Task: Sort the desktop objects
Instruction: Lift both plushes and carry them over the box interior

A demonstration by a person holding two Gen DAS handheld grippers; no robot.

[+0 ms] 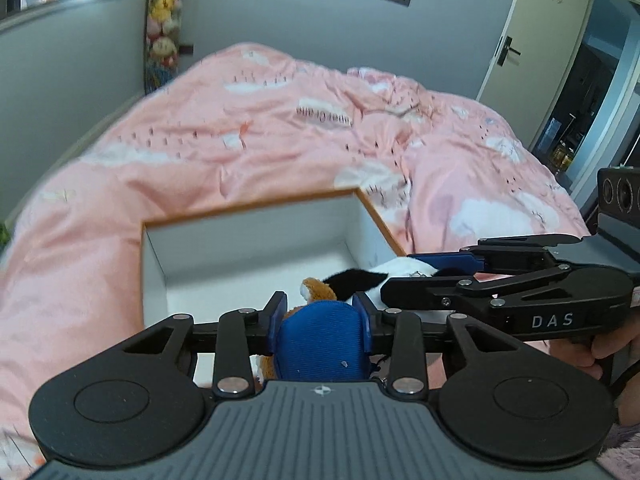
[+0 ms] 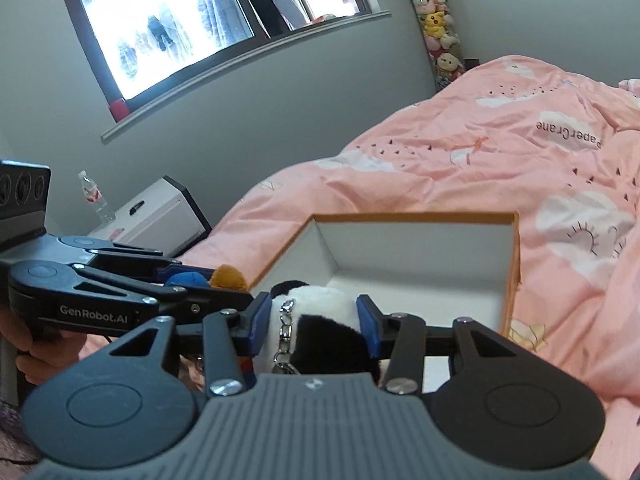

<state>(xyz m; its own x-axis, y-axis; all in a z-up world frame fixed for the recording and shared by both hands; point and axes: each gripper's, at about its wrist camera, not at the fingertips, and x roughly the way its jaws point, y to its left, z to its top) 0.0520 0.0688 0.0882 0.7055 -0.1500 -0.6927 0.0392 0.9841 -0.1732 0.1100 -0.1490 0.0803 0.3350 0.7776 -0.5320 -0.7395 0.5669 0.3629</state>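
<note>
My left gripper [image 1: 320, 312] is shut on a blue and brown plush toy [image 1: 320, 340], held at the near rim of an open white box [image 1: 256, 248] with an orange edge that lies on the bed. My right gripper [image 2: 312, 312] is shut on a black and white plush toy [image 2: 320, 320] with a metal keychain [image 2: 285, 328], also over the box's [image 2: 420, 248] near edge. In the left wrist view the right gripper [image 1: 404, 276] comes in from the right with its plush [image 1: 376, 276]. In the right wrist view the left gripper [image 2: 216, 280] sits at left with its plush [image 2: 188, 279].
A pink quilt [image 1: 280, 132] covers the bed around the box. A tube of plush toys [image 2: 438, 28] stands in the corner. A water bottle [image 2: 94, 198] and a white case [image 2: 156, 216] sit at left by the window. A door [image 1: 532, 40] is at right.
</note>
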